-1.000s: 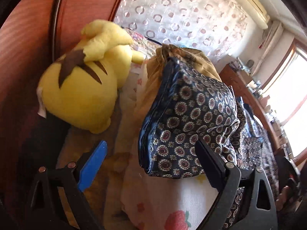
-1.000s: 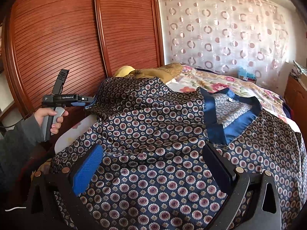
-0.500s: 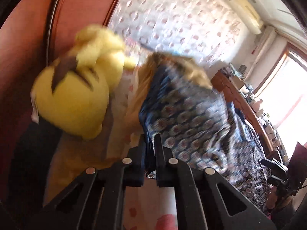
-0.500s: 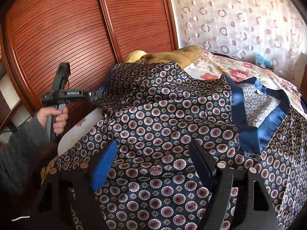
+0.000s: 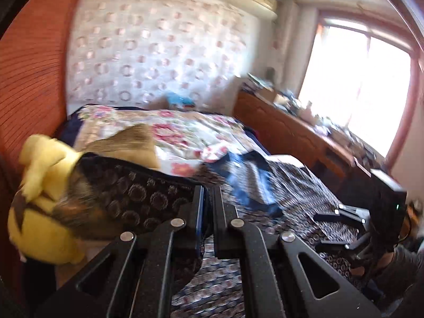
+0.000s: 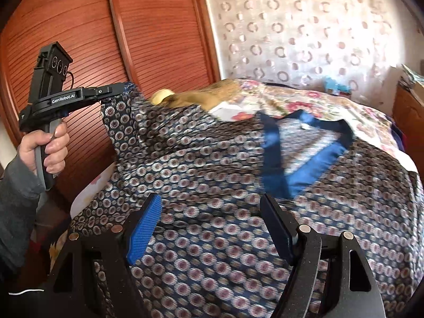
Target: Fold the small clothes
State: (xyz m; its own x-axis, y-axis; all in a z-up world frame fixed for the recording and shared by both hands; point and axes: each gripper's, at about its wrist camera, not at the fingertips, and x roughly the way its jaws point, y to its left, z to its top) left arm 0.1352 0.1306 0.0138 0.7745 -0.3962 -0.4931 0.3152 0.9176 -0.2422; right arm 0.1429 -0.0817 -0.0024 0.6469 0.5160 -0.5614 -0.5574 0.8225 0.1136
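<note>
Patterned garment lies spread over the bed. Left gripper is clenched on its sleeve edge, lifted above the garment to fold inward. Right gripper, jaws apart, hovers over the garment's middle, gripping nothing.

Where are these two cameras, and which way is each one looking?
Left wrist: on the left hand-held gripper, shut on the patterned garment, facing the window.
Right wrist: on the open right hand-held gripper, facing the wardrobe doors; a hand shows.
Shared: the garment, the floral bedspread.
</note>
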